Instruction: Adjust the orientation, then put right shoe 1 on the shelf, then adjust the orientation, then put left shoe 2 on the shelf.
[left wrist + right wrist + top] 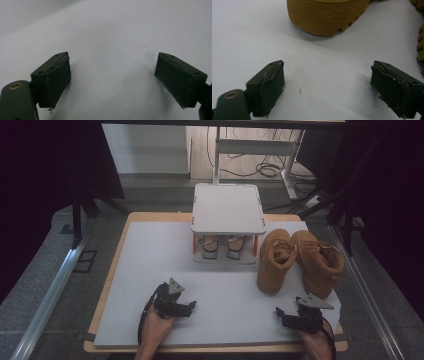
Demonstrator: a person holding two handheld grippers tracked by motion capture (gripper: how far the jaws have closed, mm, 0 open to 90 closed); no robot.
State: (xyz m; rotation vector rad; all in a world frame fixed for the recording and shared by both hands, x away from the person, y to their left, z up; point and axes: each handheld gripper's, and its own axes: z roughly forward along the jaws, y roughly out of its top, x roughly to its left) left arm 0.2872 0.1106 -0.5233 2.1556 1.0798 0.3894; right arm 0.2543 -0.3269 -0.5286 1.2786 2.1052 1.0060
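Observation:
Two tan boots stand at the right of the white mat (pixel 150 265): one boot (pixel 275 260) toe toward me, the other boot (pixel 320 262) beside it. My left gripper (pixel 192 306) lies low over the mat near the front, held in a hand, jaws pointing right. In the left gripper view the left gripper (pixel 112 60) is open over bare mat. My right gripper (pixel 280 312) rests at the front right, just in front of the boots. In its own view the right gripper (pixel 327 66) is open with nothing between the jaws, and a boot's ridged sole (pixel 327 15) lies just ahead.
A small white rack (pixel 228 210) with red posts stands at the back middle of the mat, a pair of light shoes (pixel 222 247) on its lower level. The second boot's sole edge (pixel 420 47) runs along the right. Metal rails flank the wooden table (pixel 112 270).

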